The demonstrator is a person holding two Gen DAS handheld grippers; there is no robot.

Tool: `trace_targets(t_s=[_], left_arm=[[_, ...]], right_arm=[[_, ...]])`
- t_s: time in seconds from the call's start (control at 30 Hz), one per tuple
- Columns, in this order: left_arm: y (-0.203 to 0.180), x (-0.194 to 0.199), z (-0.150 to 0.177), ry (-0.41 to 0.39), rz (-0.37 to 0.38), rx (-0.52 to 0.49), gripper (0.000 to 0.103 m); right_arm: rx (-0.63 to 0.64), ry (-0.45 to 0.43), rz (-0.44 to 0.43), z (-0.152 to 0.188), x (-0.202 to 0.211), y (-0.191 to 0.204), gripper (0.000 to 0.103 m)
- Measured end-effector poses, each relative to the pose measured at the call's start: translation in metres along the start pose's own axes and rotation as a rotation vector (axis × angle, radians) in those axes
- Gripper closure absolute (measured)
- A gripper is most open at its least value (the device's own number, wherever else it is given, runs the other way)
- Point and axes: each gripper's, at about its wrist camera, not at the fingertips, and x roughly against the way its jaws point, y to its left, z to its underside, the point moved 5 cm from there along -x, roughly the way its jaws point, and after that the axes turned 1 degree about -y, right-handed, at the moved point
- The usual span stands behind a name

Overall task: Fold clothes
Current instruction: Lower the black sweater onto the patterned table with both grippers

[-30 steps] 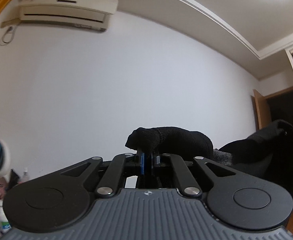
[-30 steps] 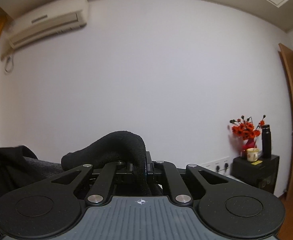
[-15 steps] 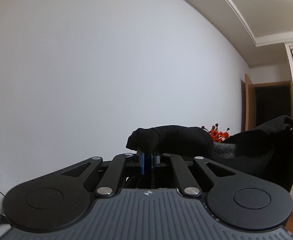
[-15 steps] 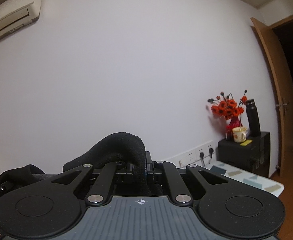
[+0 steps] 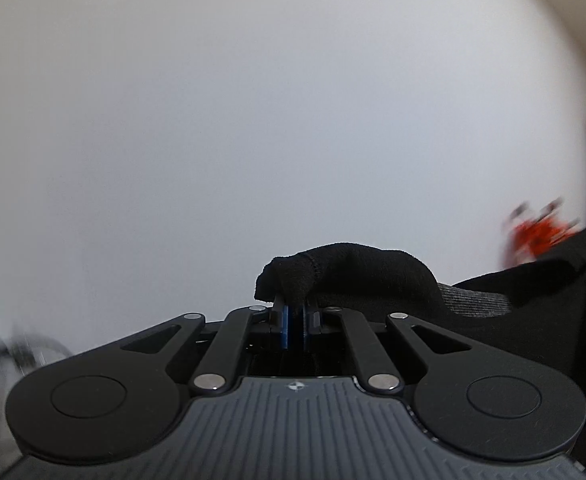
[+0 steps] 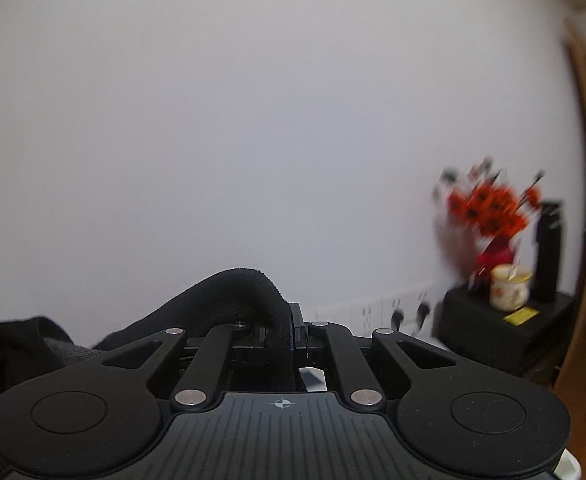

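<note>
A black garment [image 5: 357, 276] is held up in the air between both grippers. My left gripper [image 5: 294, 322] is shut on one bunched edge of it, and the cloth bulges over the fingertips and stretches away to the right with a grey inner band showing. In the right wrist view my right gripper [image 6: 283, 340] is shut on another edge of the black garment [image 6: 229, 300], which arches over the left finger and trails off to the lower left. The lower part of the garment is hidden below both views.
A plain white wall fills both views. At the right stand a black cabinet [image 6: 501, 336] with red flowers [image 6: 489, 208], a cream mug [image 6: 507, 286] and a dark bottle [image 6: 549, 248]. Wall sockets [image 6: 393, 308] sit low on the wall. A wooden door frame [image 6: 585, 160] edges the right.
Both views have swept sideways and tilted down: the air conditioner has left the frames and the flowers and cabinet have come closer. Both grips on the black garment are unchanged.
</note>
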Motion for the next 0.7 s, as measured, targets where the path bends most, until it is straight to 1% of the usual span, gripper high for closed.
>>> trace_targets(t_s=[0.03,0.1,0.17,0.23,0.3,0.33,0.37,0.4,0.43,0.47,0.5,0.53,0.57,0.6,0.63,0.7], left_arm=[[-0.005,-0.029,0.014,0.042,-0.052,-0.013,0.096],[-0.016,-0.086,0.045,0.113,-0.144,-0.071,0.096],[-0.021,-0.128,0.075,0.190,-0.203,-0.124,0.096],[-0.023,-0.165,0.101,0.273,-0.250,-0.162,0.096],[-0.023,-0.188,0.122,0.334,-0.267,-0.183,0.092],[-0.024,-0.196,0.131,0.372,-0.272,-0.209,0.092],[-0.027,-0.206,0.134,0.401,-0.275,-0.239,0.090],[-0.027,-0.211,0.137,0.430,-0.274,-0.266,0.085],[-0.025,-0.216,0.140,0.459,-0.272,-0.293,0.069],[-0.024,-0.216,0.144,0.490,-0.271,-0.309,0.038],[-0.024,-0.215,0.148,0.522,-0.271,-0.324,0.025],[-0.023,-0.210,0.146,0.526,-0.258,-0.345,0.020],[-0.014,-0.200,0.146,0.523,-0.243,-0.366,0.020],[-0.005,-0.190,0.146,0.520,-0.228,-0.387,0.020],[-0.007,-0.177,0.141,0.527,-0.219,-0.398,0.020],[0.001,-0.143,0.130,0.554,-0.175,-0.345,0.015]], right_arm=[[0.003,0.045,-0.002,0.007,-0.042,-0.015,0.096],[0.007,0.144,-0.004,0.028,-0.124,-0.040,0.096],[0.106,0.237,0.022,0.060,-0.210,-0.055,0.096],[0.178,0.321,0.031,0.095,-0.283,-0.065,0.096],[0.218,0.409,0.033,0.133,-0.341,-0.066,0.096],[0.248,0.438,0.035,0.150,-0.363,-0.065,0.096],[0.296,0.445,0.038,0.162,-0.376,-0.063,0.096],[0.355,0.448,0.045,0.175,-0.386,-0.057,0.096],[0.390,0.460,0.053,0.187,-0.395,-0.052,0.096],[0.392,0.477,0.057,0.196,-0.400,-0.047,0.095],[0.381,0.491,0.062,0.204,-0.402,-0.044,0.093],[0.377,0.495,0.071,0.210,-0.404,-0.042,0.077],[0.383,0.485,0.085,0.214,-0.408,-0.045,0.064],[0.384,0.465,0.093,0.216,-0.407,-0.044,0.033],[0.367,0.436,0.085,0.214,-0.401,-0.042,0.021],[0.295,0.394,0.048,0.206,-0.388,-0.043,0.021]])
